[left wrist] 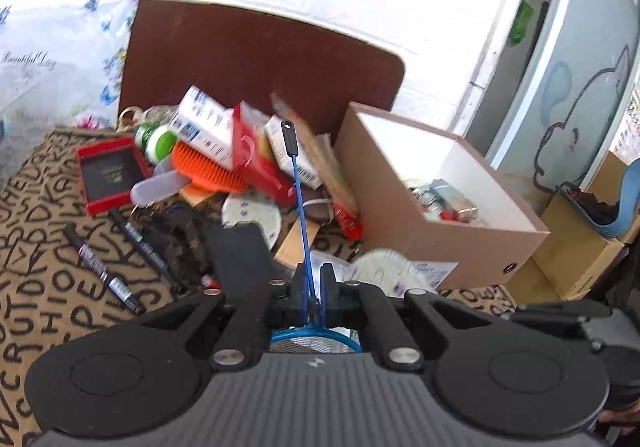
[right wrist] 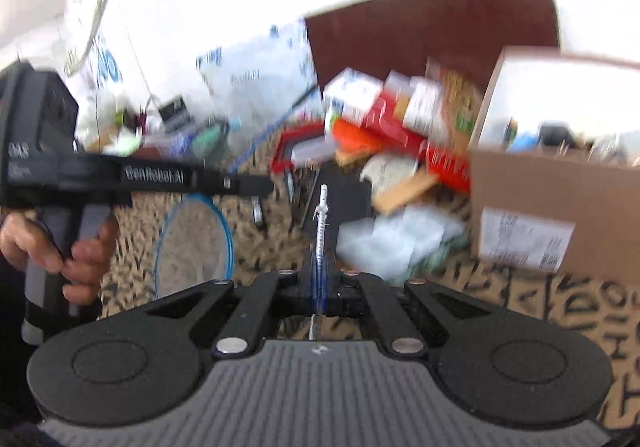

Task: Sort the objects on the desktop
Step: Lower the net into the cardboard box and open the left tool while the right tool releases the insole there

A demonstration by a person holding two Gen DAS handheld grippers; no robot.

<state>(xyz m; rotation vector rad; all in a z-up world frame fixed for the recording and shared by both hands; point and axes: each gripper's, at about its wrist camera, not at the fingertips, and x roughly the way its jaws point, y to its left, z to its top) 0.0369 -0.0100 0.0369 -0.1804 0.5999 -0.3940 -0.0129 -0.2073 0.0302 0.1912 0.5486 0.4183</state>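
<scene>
My left gripper (left wrist: 314, 277) is shut on the thin handle of a small blue net (left wrist: 298, 199). Its black-tipped handle points up and away, and the hoop shows below the jaws. From the right wrist view the left gripper (right wrist: 244, 183) reaches in from the left, held by a hand (right wrist: 80, 251), with the net's hoop (right wrist: 194, 243) hanging under it. My right gripper (right wrist: 320, 273) is shut on a thin white and blue cord (right wrist: 322, 223) that sticks up between the fingers. This view is blurred.
A cardboard box (left wrist: 436, 243) (right wrist: 560, 203) with small items inside stands at the right. A pile lies behind on the lettered cloth (left wrist: 52, 287): orange brush (left wrist: 210, 169), red case (left wrist: 108, 175), white carton (left wrist: 204, 123), two markers (left wrist: 104, 275).
</scene>
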